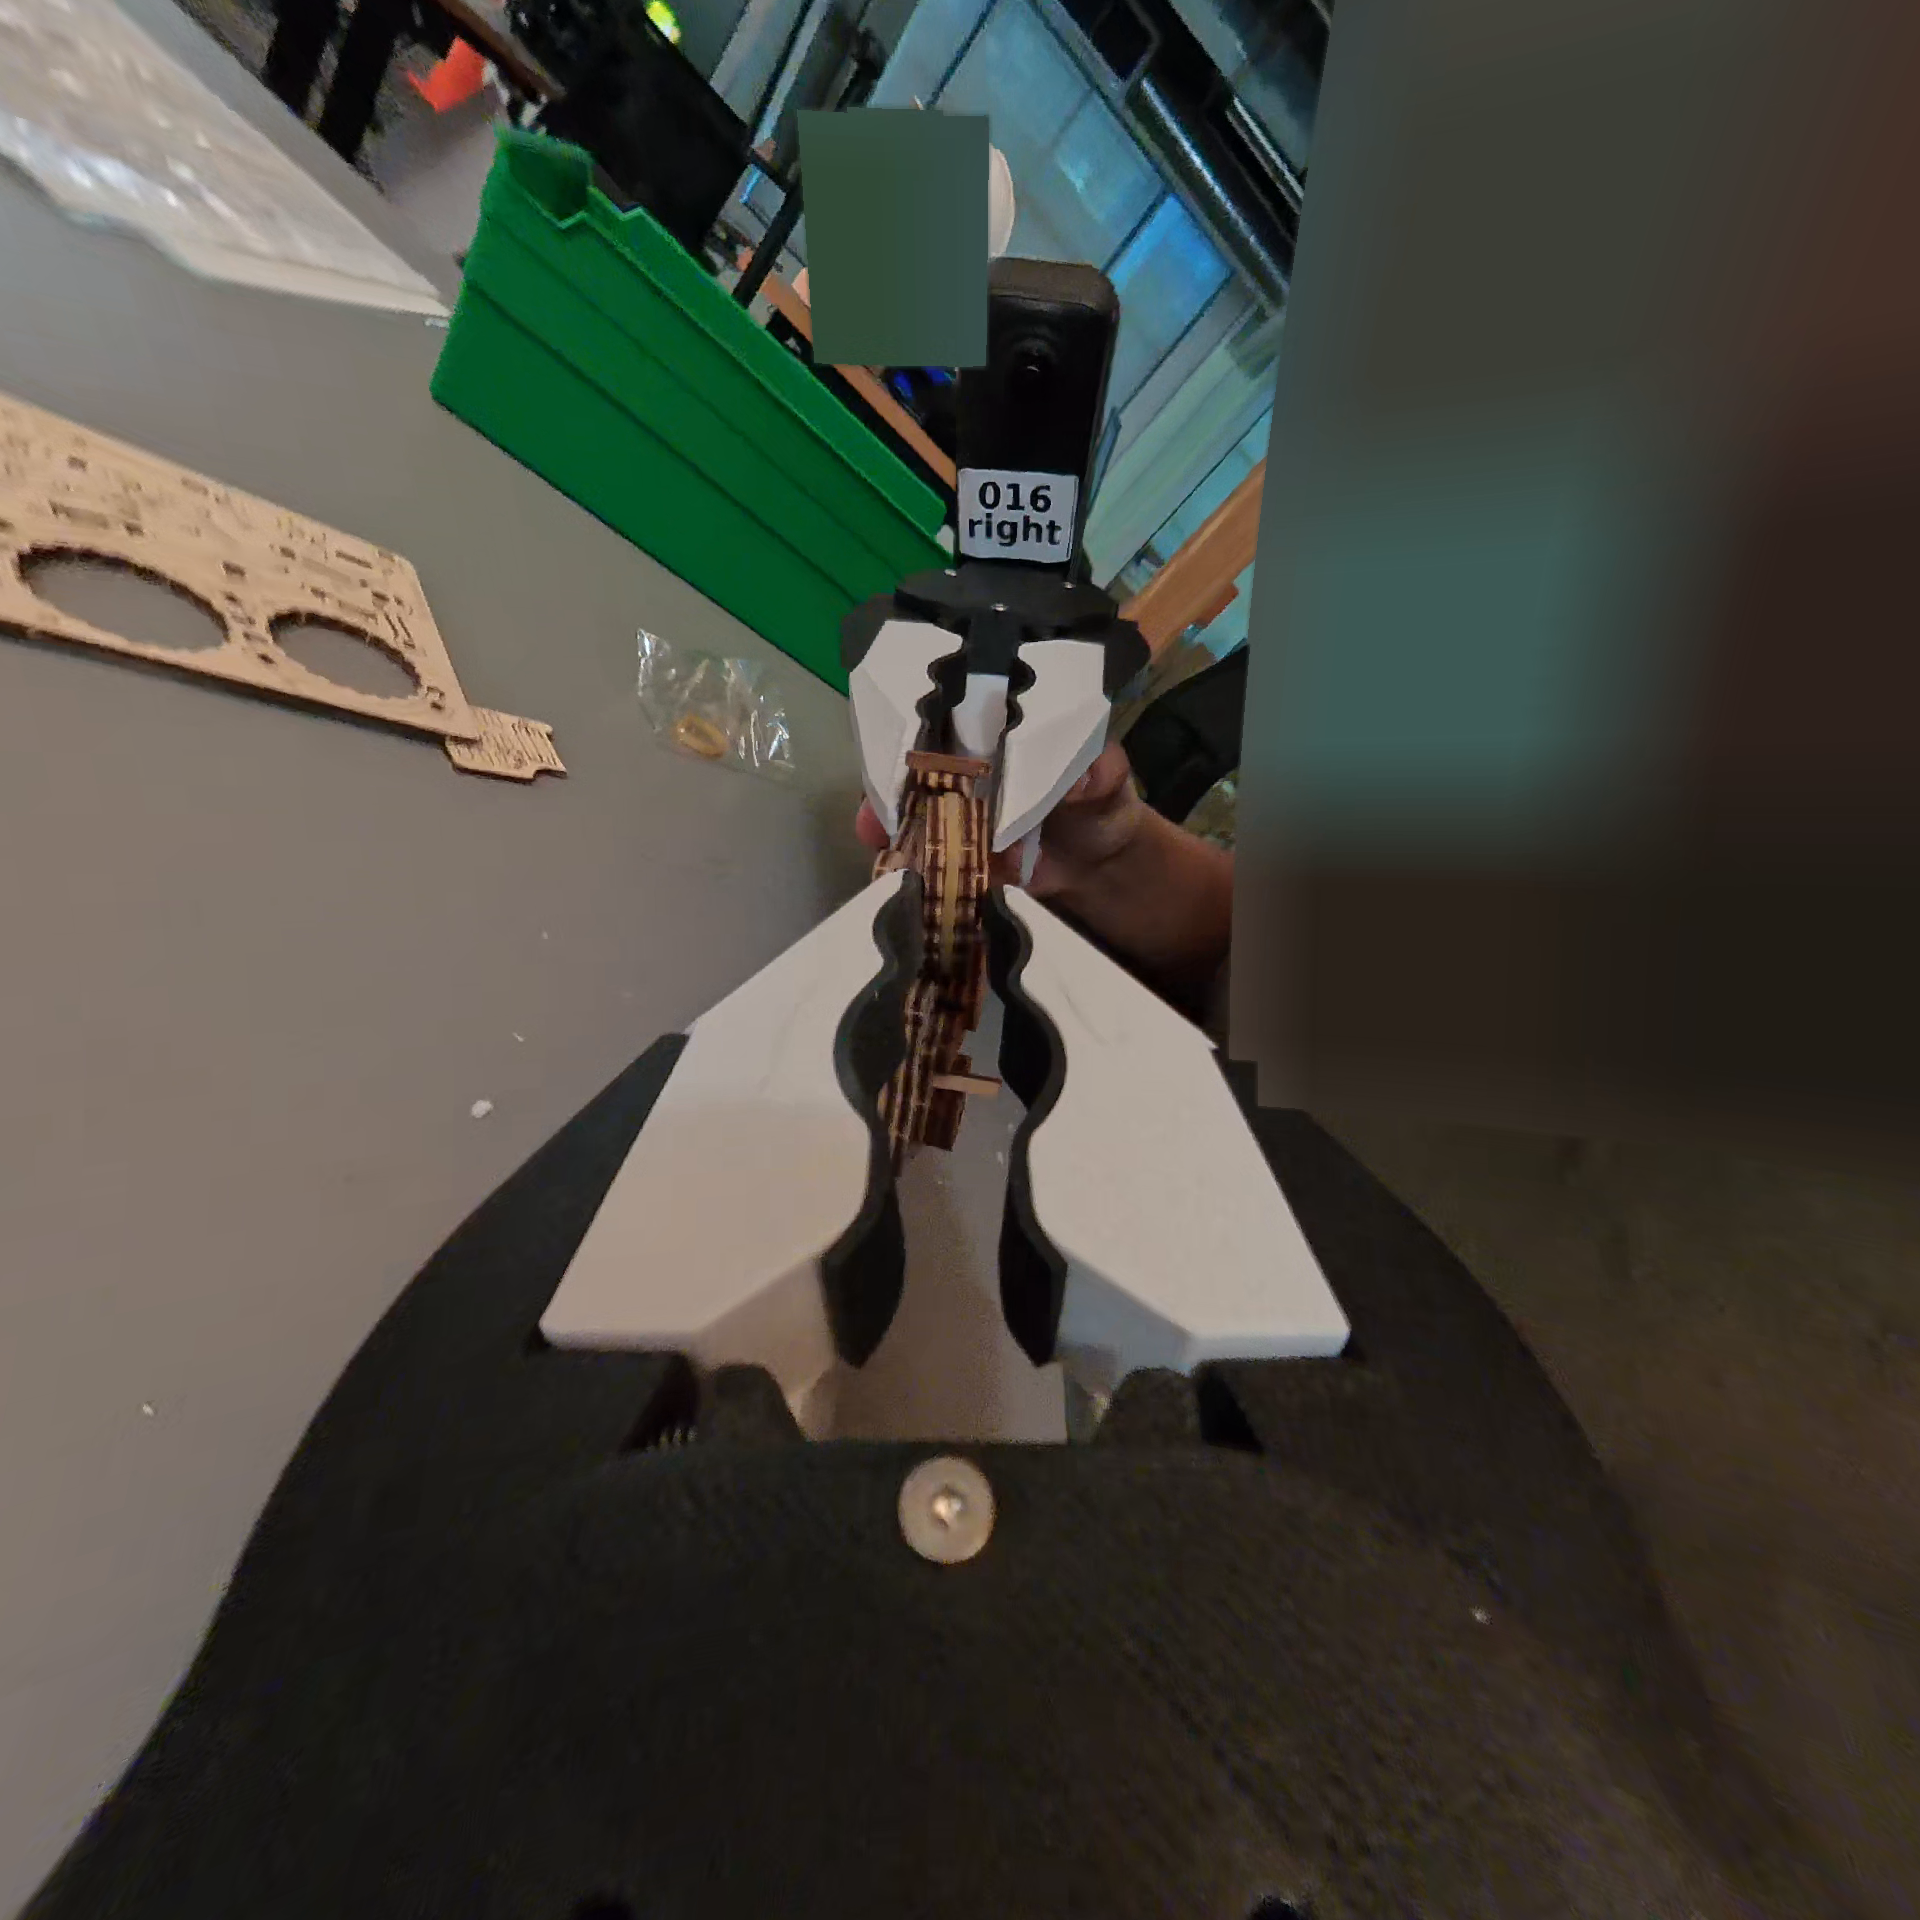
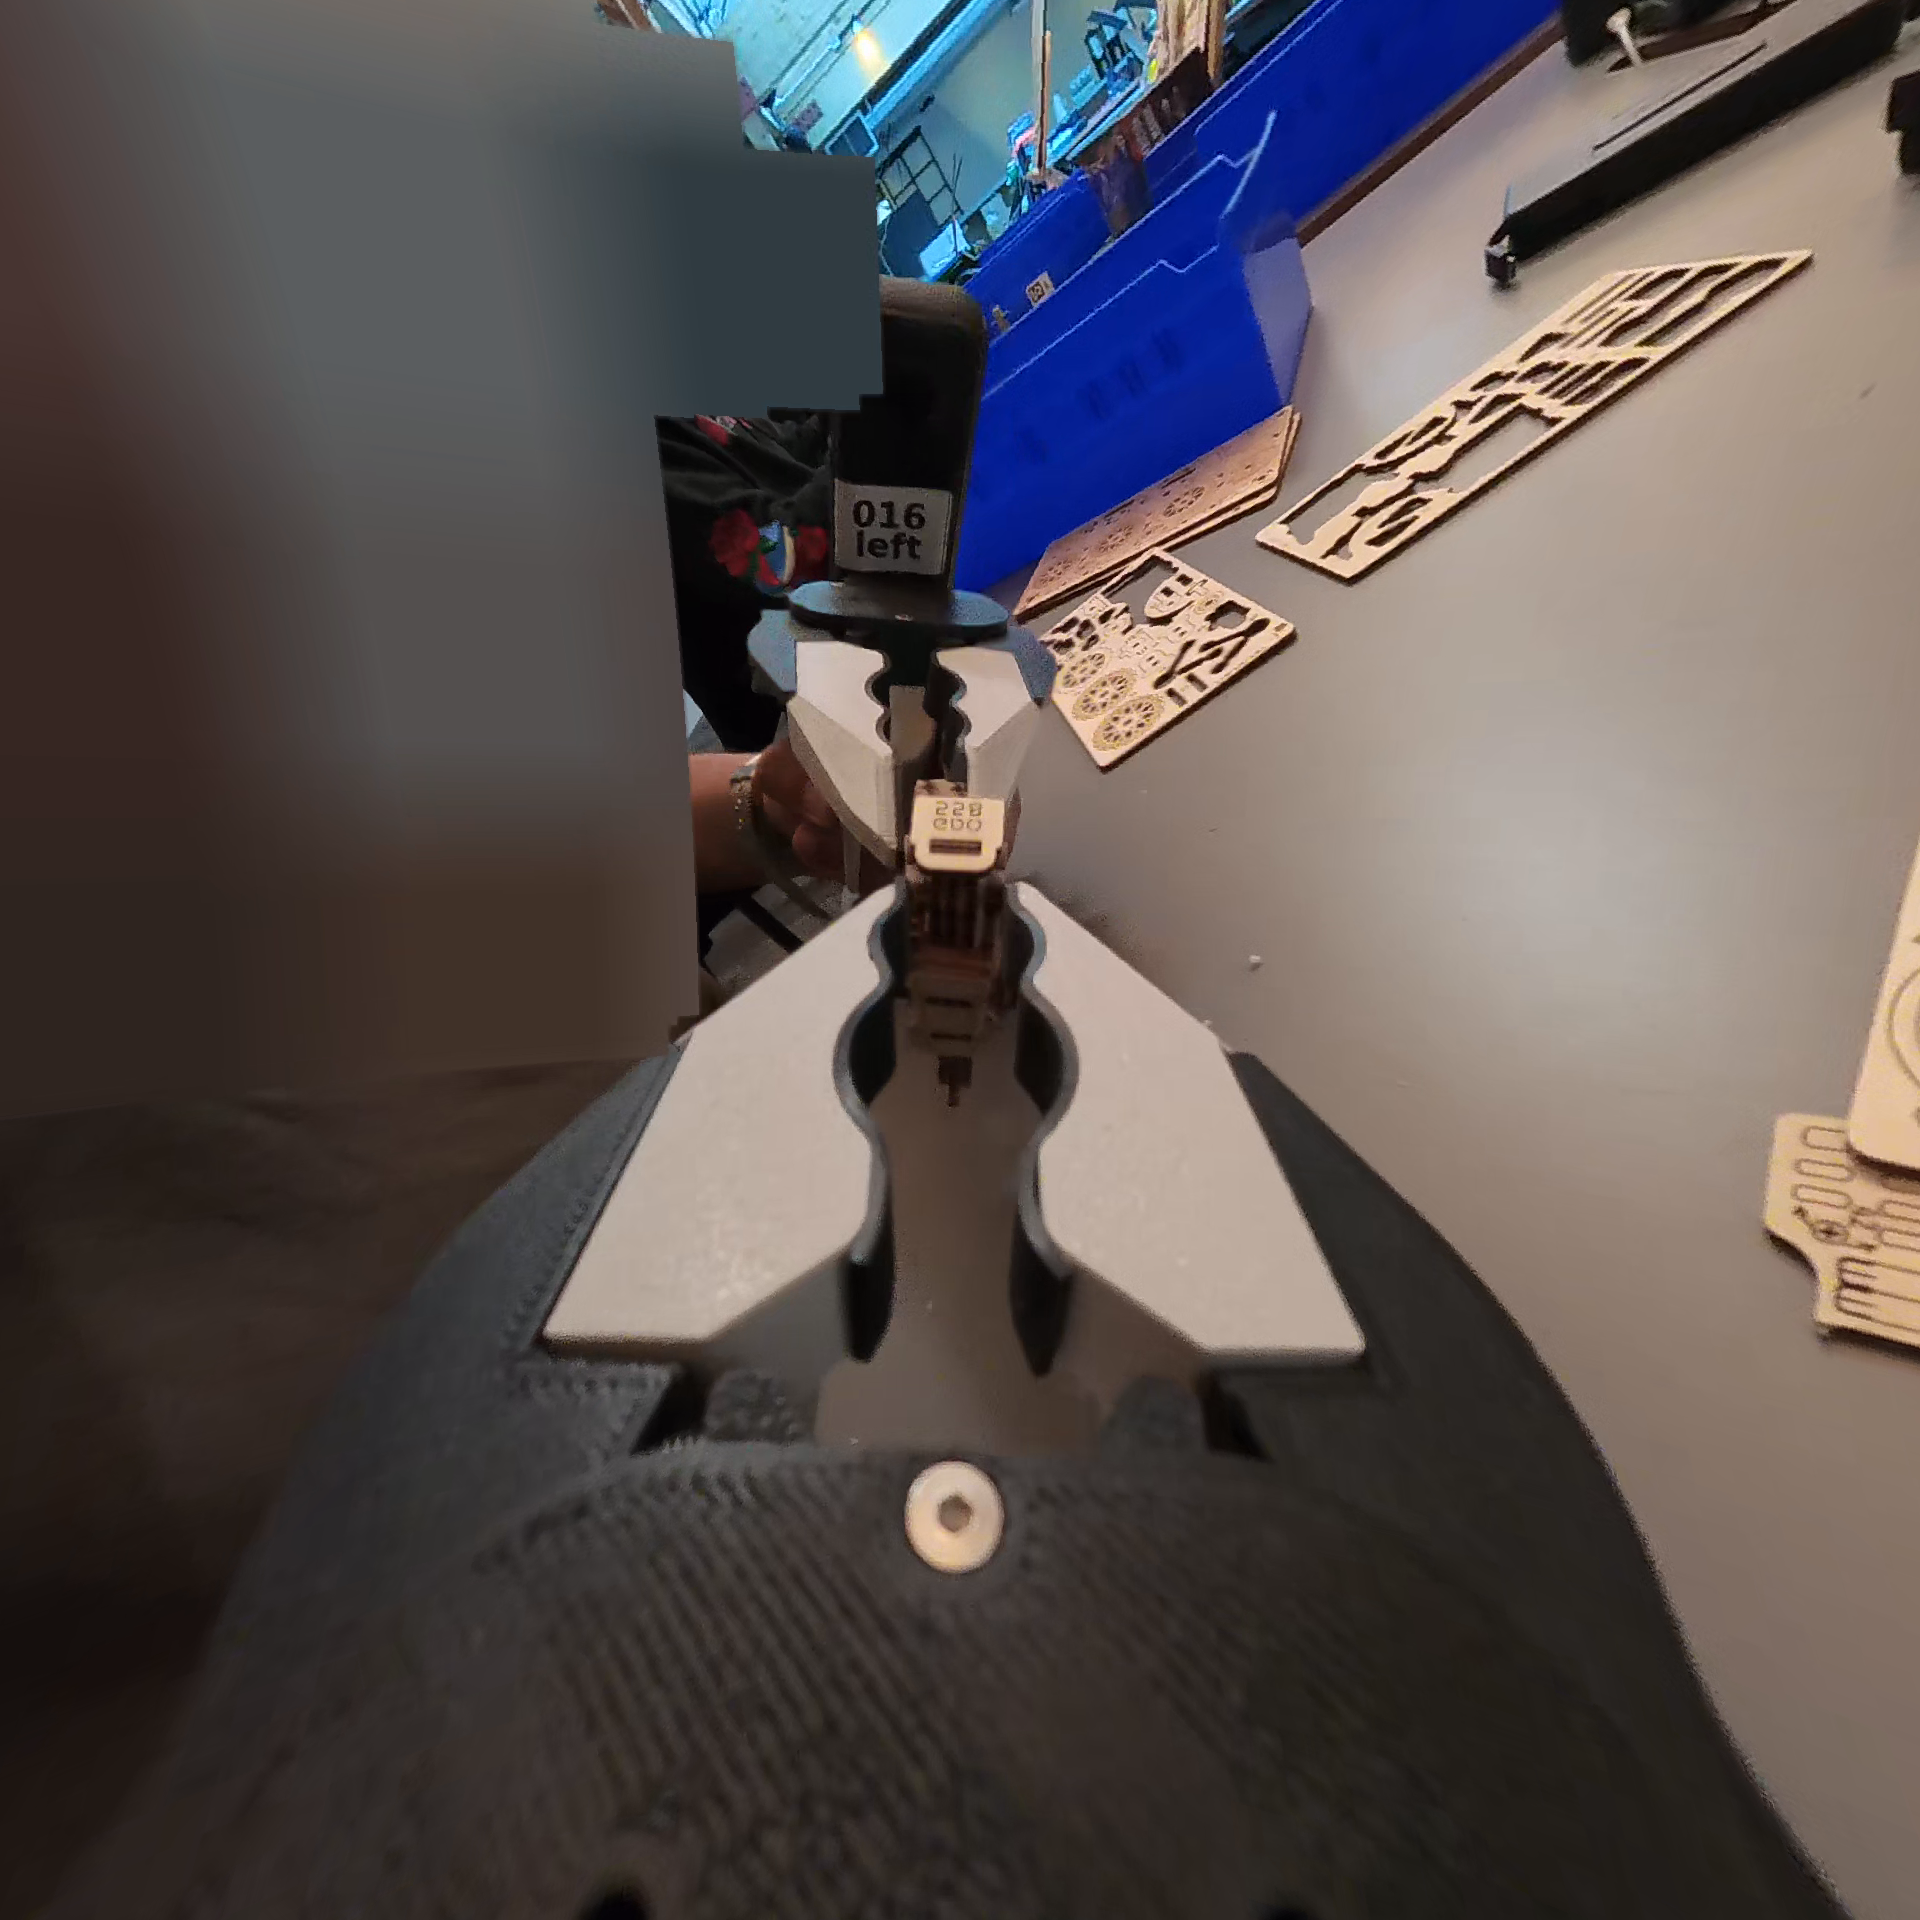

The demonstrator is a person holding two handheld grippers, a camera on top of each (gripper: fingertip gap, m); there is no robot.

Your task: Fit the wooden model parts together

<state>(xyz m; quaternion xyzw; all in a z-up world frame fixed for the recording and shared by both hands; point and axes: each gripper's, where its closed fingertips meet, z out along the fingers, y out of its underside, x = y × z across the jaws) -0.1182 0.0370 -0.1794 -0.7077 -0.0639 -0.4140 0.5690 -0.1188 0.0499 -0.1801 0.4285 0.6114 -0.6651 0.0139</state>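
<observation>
While gripper-clamped, wooden model lengthwise between both grippers.

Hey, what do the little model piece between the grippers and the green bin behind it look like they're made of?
Model piece: looks like thin laser-cut plywood, unfinished; pale faces and dark, striped, scorched-looking edges. Green bin: probably moulded plastic, judging by its uniform saturated colour, smooth slightly glossy walls and stepped ribs.

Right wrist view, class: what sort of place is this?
Probably a workshop or makerspace: a grey worktable strewn with laser-cut wooden sheets, blue storage bins, and cluttered shelving behind.
</observation>
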